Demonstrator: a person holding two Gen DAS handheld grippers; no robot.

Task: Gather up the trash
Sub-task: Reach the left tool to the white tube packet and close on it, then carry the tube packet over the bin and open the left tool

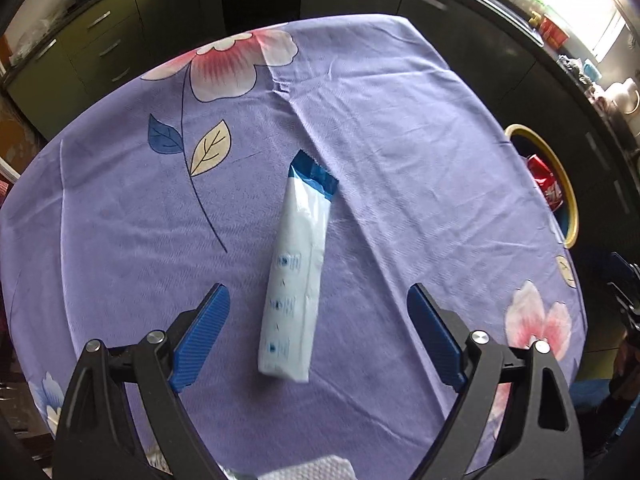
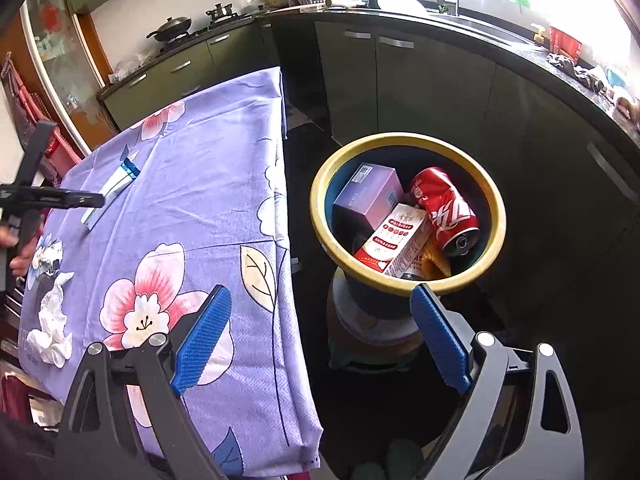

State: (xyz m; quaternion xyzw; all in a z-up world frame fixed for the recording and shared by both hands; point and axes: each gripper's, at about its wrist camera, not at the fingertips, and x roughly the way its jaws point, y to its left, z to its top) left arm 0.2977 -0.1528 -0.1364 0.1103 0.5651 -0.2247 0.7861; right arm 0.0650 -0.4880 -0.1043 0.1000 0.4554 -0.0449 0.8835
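Nearest the left wrist camera, the left gripper hangs over the worktop with its blue ribbed fingers spread wide and nothing clamped; the lower end of a long sachet wrapper lies on the cloth between them, touching neither. The wrapper is a flat, narrow strip, mostly white with faint small blue printed marks down its length and a dark blue crimped, zigzag-cut far end; it lies slightly slanted, lengthwise away from the camera, near the middle of the lilac floral tablecloth. At the very bottom edge of that view a bit of white paper towel shows. From the right wrist camera, the right gripper also has its blue fingers wide apart and empty, poised over the gap between the worktop's edge and the bin. On the cloth to the left lies a crumpled white tissue. Beyond the fingers, the yellow-rimmed round bin stands just beside the worktop and holds a red soda can, a lilac box and a red-and-white carton. Farther off, dark kitchen cabinets run along the wall, with a wok on the stove.
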